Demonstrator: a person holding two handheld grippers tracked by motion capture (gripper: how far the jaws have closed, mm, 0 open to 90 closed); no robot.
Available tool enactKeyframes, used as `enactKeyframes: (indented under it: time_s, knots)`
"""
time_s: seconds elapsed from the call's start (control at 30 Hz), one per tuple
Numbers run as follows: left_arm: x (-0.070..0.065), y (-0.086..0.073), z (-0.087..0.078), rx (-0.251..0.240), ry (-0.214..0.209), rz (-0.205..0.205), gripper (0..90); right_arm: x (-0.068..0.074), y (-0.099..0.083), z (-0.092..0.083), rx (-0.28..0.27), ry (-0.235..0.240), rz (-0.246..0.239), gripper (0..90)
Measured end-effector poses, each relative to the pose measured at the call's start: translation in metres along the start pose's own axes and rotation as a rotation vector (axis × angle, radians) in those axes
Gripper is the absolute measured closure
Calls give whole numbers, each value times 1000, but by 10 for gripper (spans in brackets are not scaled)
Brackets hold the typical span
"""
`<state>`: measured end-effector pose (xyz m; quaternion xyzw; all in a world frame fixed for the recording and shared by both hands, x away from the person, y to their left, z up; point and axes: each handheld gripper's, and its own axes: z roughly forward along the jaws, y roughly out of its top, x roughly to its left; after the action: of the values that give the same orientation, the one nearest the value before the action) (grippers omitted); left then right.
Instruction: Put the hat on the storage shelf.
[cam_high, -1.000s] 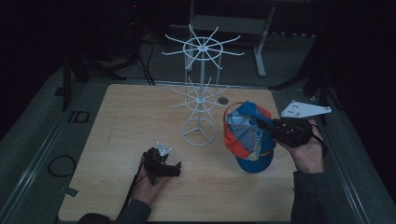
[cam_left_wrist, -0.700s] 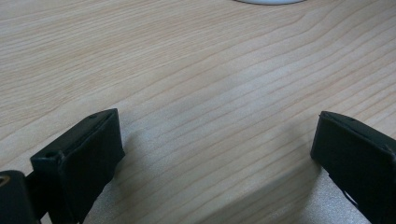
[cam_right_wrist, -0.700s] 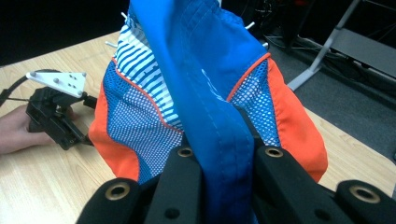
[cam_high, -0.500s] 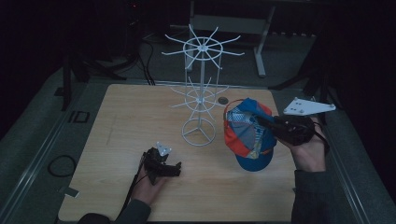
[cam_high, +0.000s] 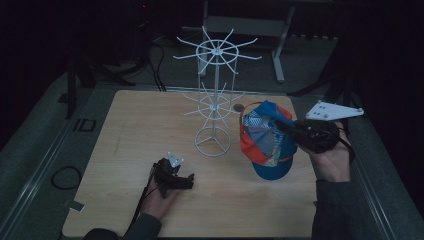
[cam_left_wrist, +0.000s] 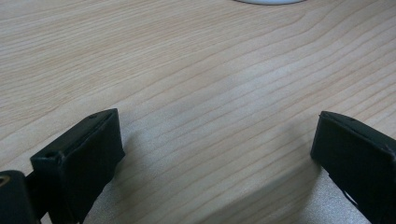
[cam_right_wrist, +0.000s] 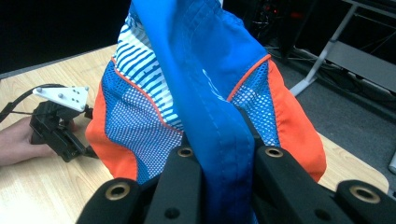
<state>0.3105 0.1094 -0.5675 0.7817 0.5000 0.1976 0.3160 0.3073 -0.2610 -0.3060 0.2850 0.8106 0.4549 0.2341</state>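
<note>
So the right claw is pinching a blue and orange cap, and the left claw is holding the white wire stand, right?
Not quite. The right claw does pinch the blue and orange cap, but the left claw holds nothing: the left gripper view shows its jaws open over bare table. In the high view the white wire stand stands apart from it.

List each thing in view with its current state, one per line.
Cap: held off the table, clamped by its fabric in the right gripper.
Right gripper: shut on the cap.
Left gripper: open, nothing between its jaws, low over the table.
White wire rack: upright on the table, arms bare.
</note>
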Motion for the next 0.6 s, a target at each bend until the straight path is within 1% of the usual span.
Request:
enactKeyframes:
  time_s: [0.6]
  knots:
    - [0, 0, 0, 0, 0, 0, 26, 2, 12, -2, -28, 2, -11, 846]
